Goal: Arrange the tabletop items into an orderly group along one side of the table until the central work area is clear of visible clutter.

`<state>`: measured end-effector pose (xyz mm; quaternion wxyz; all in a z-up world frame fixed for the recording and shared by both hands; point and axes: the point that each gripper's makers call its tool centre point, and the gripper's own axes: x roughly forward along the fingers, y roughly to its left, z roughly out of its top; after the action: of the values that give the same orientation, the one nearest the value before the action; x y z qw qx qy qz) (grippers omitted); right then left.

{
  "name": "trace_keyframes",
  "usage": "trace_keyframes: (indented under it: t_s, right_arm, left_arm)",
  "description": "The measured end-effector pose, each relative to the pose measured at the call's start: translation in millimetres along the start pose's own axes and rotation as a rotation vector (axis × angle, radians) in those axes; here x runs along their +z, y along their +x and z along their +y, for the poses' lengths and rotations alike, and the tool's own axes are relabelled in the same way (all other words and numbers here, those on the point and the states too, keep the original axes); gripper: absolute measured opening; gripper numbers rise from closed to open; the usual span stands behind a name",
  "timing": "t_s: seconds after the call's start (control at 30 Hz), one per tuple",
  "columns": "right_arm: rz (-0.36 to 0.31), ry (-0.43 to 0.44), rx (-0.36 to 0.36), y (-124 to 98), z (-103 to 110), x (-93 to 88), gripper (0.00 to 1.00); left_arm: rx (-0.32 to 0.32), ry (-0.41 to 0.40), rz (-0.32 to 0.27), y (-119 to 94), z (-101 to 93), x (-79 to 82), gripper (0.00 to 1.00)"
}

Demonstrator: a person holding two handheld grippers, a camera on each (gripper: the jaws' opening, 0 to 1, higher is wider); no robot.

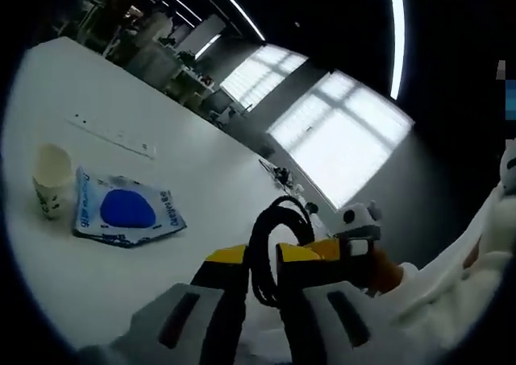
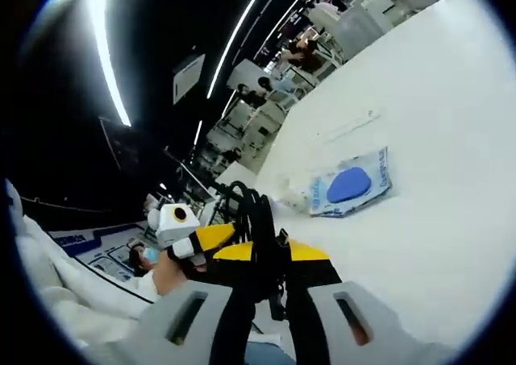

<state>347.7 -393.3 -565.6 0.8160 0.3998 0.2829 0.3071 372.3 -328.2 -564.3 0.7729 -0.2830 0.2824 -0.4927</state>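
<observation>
In the left gripper view, the left gripper (image 1: 262,280) has its yellow-tipped fingers (image 1: 222,260) clenched on a looped black cable (image 1: 270,236), which rises in a coil between them. Beyond it lies the white desk (image 1: 201,172), tilted in this view. On the desk, a pale paper cup (image 1: 50,180) stands upright, just beside a flat blue-and-white packet (image 1: 125,212) with a blue oval on its face; the two look to be touching or nearly so. Farther back on the desk lies a thin white strip (image 1: 113,135), well apart from the cup and packet. The other gripper (image 1: 359,236) comes in from the right, close to the cable, with a person's hand and white sleeve (image 1: 468,284) behind it.

In the right gripper view, the right gripper (image 2: 266,268) also grips the black cable (image 2: 254,220), its fingers (image 2: 302,256) closed around the bundle. The left gripper (image 2: 189,236) appears just beside it, held by a hand. The blue-and-white packet (image 2: 351,188) lies on the desk (image 2: 419,252) beyond, and the cup at its end is too blurred to make out clearly.
</observation>
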Motion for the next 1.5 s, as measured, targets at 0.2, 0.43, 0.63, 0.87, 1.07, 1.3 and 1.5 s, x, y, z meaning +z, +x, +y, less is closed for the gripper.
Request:
trace_keyframes:
  t_s: [0.2,0.43,0.63,0.87,1.07,1.3,1.5]
  right_arm:
    - [-0.018,0.011,0.031,-4.5,1.5,5.1,0.10]
    - [-0.052,0.073,0.101,-2.1,12.4,11.3,0.10]
    - [-0.056,0.093,0.120,-0.6,15.1,10.2,0.10]
    - [-0.103,0.067,0.086,6.7,14.7,15.0,0.13]
    - [-0.160,0.073,0.083,8.5,13.0,19.9,0.43]
    - [-0.139,0.098,0.031,4.4,-3.3,2.3,0.38]
    - [-0.155,0.198,0.046,10.0,-10.6,-4.2,0.34]
  left_arm:
    - [-0.106,-0.110,0.000,-0.9,-6.2,-10.4,0.62]
    - [-0.176,-0.243,0.001,1.0,-7.6,-32.9,0.41]
    - [-0.201,-0.222,-0.005,0.8,-11.5,-24.5,0.06]
    - [-0.182,-0.315,-0.082,-2.1,-7.8,-7.3,0.02]
    - [-0.131,-0.315,-0.103,-4.2,-0.4,-3.0,0.01]
    - [-0.146,-0.357,-0.126,-5.7,-1.5,0.5,0.01]
    - [-0.194,-0.375,-0.124,0.4,-12.4,1.7,0.01]
